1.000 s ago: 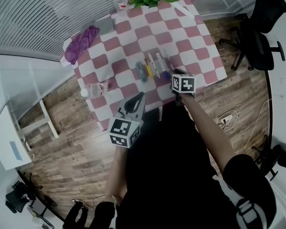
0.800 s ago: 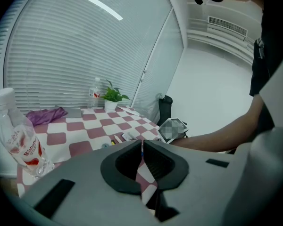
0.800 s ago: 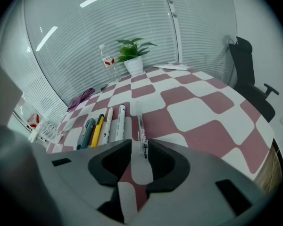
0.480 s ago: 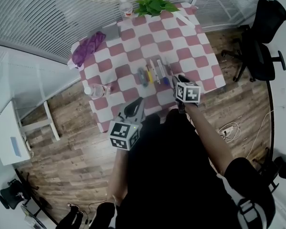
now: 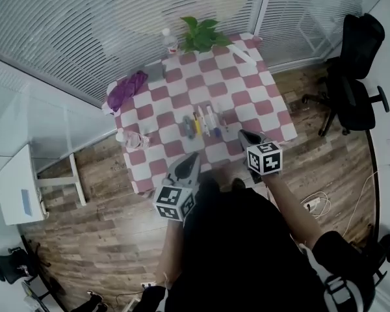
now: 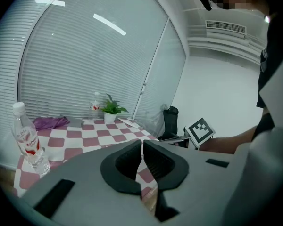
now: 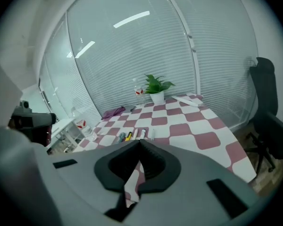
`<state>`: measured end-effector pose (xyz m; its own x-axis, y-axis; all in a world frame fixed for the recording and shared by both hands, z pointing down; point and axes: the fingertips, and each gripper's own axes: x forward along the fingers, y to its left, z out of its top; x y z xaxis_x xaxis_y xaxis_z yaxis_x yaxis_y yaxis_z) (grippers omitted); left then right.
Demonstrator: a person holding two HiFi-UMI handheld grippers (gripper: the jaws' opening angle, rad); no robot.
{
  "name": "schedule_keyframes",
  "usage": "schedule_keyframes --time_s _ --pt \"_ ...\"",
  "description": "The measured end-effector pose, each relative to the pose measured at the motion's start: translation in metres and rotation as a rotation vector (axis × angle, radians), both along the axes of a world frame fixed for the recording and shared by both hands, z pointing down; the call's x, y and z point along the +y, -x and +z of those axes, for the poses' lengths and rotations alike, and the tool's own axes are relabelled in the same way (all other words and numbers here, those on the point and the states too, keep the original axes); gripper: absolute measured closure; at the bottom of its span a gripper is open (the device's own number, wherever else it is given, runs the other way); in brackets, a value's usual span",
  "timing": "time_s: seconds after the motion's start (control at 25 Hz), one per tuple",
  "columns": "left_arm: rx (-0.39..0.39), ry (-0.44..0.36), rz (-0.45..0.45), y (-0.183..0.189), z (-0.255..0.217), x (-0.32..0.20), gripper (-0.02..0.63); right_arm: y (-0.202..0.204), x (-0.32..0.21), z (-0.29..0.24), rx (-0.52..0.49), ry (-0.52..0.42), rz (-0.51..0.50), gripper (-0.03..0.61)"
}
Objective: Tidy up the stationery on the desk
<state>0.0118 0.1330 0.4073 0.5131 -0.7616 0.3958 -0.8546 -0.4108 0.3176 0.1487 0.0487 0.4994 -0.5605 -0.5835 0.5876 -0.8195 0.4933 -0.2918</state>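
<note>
Stationery: pens [image 5: 201, 123] lined side by side near the checked desk's [image 5: 247, 83] front edge, apparently tidied; so my left gripper [image 6: 142, 142] and right gripper [image 7: 139, 142] hang clear, jaws together on nothing, the right's just closed.

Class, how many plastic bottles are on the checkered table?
2. One bottle stands at the far edge of the table, beside the potted plant. The other bottle is near the left edge. None seems hidden.

Both arms reach forward; left tool [image 5: 192, 157] shut; right tool [image 5: 242, 134] just closed, nothing between.
</note>
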Motion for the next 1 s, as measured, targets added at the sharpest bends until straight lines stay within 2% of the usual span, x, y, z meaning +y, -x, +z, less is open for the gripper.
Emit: schedule_keyframes --time_s 0.36,0.48,0.72,1.0 --pt "-0.012 -0.033 -0.091 -0.039 -0.028 0.041 0.578 -0.018 0.053 -0.097 -0.234 -0.169 -0.197 0.558" --pt "-0.018 -0.028 -0.124 -0.048 -0.026 0.059 0.578 -0.024 0.071 -0.124 -0.262 -0.229 -0.265 0.558" --pt "-0.033 -0.069 -0.154 -0.062 -0.032 0.074 0.578 -0.032 0.093 -0.160 -0.274 -0.329 -0.351 0.558" --pt "-0.042 -0.117 -0.133 -0.089 -0.049 0.073 0.578 -0.057 0.106 -0.169 -0.271 -0.355 -0.371 0.558"
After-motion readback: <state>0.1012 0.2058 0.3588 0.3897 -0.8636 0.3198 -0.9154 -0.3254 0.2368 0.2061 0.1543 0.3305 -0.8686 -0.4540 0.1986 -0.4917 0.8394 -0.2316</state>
